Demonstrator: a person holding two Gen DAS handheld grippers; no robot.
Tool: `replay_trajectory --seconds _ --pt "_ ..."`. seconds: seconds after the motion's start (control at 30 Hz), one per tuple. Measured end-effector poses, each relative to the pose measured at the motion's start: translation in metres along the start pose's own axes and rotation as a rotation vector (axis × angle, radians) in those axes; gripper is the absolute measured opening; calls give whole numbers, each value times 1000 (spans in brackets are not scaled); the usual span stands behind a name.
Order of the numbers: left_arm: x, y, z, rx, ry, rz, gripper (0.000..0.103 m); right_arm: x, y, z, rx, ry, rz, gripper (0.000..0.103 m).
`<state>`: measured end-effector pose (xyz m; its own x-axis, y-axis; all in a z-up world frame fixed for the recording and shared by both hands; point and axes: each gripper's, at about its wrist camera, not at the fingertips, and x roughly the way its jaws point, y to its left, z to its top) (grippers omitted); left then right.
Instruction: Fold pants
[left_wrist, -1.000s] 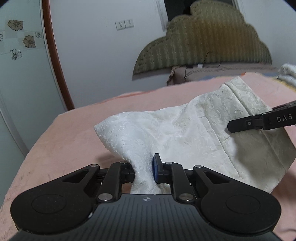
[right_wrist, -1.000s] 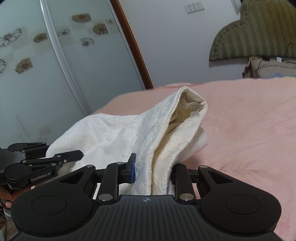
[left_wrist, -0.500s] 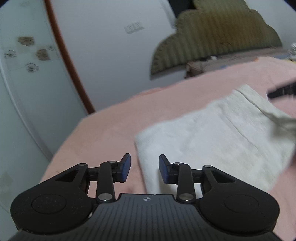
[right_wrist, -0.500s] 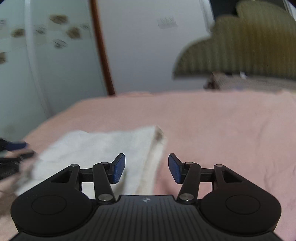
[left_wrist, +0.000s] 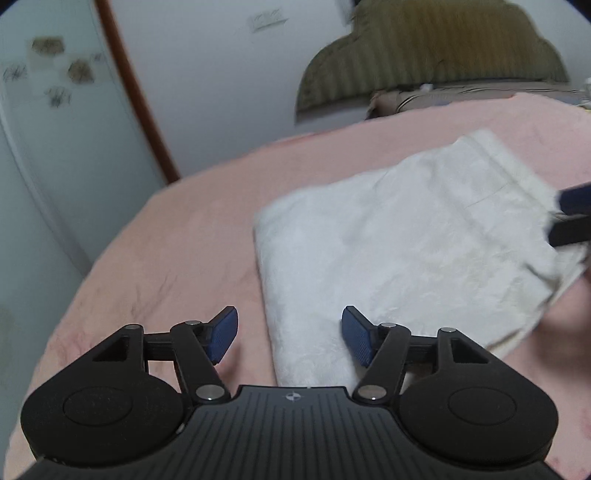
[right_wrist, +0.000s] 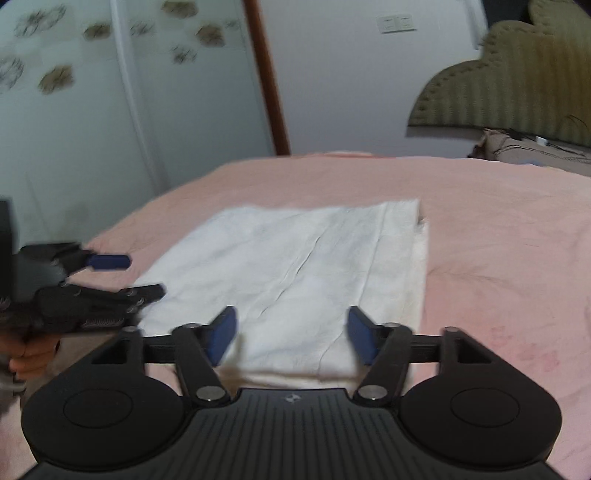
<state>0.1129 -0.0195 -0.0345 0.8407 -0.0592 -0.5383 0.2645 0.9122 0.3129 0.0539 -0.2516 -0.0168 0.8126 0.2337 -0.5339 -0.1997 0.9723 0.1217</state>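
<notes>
The left tongs (left_wrist: 288, 338) stand wide apart, their blue-padded tips holding nothing; the near left corner of the white, textured fabric pants (left_wrist: 399, 240) lies just between and beyond them. The right tongs (right_wrist: 291, 334) are likewise spread wide and empty, poised above the near edge of the same garment. In the right wrist view the left tongs show at the left border, gaping beside the cloth's left edge, with the person's hand (right_wrist: 31, 354) behind them.

The pants lie flat on the pink bedspread of the bed (right_wrist: 498, 229) as a neat rectangle, with a band that looks like the waistband running along the right side. A second layer peeks out under the right and near edges, so the cloth is doubled over at least once. An olive, scalloped padded headboard (right_wrist: 517, 81) stands against the white wall beyond.

Judging by this, a fold is laid down and released, and the task looks well along. If another fold is wanted, the next move calls for both tongs to pinch the two corners of one short edge and carry it evenly over the opposite edge; otherwise only smoothing remains. Motion blur hides the finer creases.
</notes>
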Motion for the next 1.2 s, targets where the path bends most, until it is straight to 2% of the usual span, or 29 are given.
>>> replay_trajectory --seconds 0.1,0.13,0.17,0.23,0.3,0.33,0.4,0.5,0.53,0.57,0.6,0.67,0.73,0.77,0.8,0.83,0.87,0.93,0.97,1.0,1.03,1.13,1.2 --pt "-13 8 2 -75 -8 9 67 -8 4 -4 11 5 -119 77" --pt "-20 11 1 -95 -15 23 67 -15 6 -3 27 -1 -135 81" --pt "-28 15 1 -109 -20 34 68 -23 7 -3 40 -16 -134 83" --pt "-43 20 -3 -135 -11 34 68 -42 12 -7 50 -50 -117 95" --pt "-54 26 -10 -167 20 8 69 -55 22 -11 43 -42 -110 103" --pt "-58 28 -14 -185 40 -10 69 -59 27 -14 27 -22 -107 103" --pt "-67 34 -23 -224 76 -43 69 -64 43 -21 -41 25 -104 103" --pt "-74 38 -34 -252 141 -89 69 -70 76 -35 -230 101 -102 103" --pt "-76 39 -37 -256 159 -96 69 -77 88 -40 -279 111 -69 103" --pt "-78 40 -40 -258 175 -102 69 -86 96 -41 -293 110 7 103" --pt "-81 40 -42 -256 184 -106 69 -99 100 -41 -258 91 142 103" --pt "-86 42 -46 -258 189 -100 69 -125 91 -33 -65 14 491 103" --pt "-89 46 -48 -270 188 -94 69 -135 70 -27 167 -92 788 103" --pt "-89 48 -49 -280 190 -92 69 -135 62 -25 240 -133 831 103" --pt "-88 49 -49 -292 193 -89 69 -134 56 -24 272 -169 784 103" --pt "-88 48 -49 -302 194 -89 69 -131 54 -25 265 -184 664 103" --pt "-89 47 -49 -315 190 -94 69 -124 55 -25 245 -164 487 103" --pt "-90 41 -51 -331 178 -110 70 -96 60 -29 183 -45 84 103" --pt "-90 37 -51 -333 176 -116 70 -82 62 -33 153 2 -42 103" --pt "-90 32 -52 -331 175 -123 70 -69 63 -38 125 31 -122 103" --pt "-89 26 -53 -328 175 -128 70 -59 62 -44 117 39 -138 103" --pt "-84 9 -55 -306 187 -136 70 -47 50 -55 202 39 -72 103" --pt "-82 0 -56 -293 185 -133 70 -42 43 -61 231 44 -93 103"
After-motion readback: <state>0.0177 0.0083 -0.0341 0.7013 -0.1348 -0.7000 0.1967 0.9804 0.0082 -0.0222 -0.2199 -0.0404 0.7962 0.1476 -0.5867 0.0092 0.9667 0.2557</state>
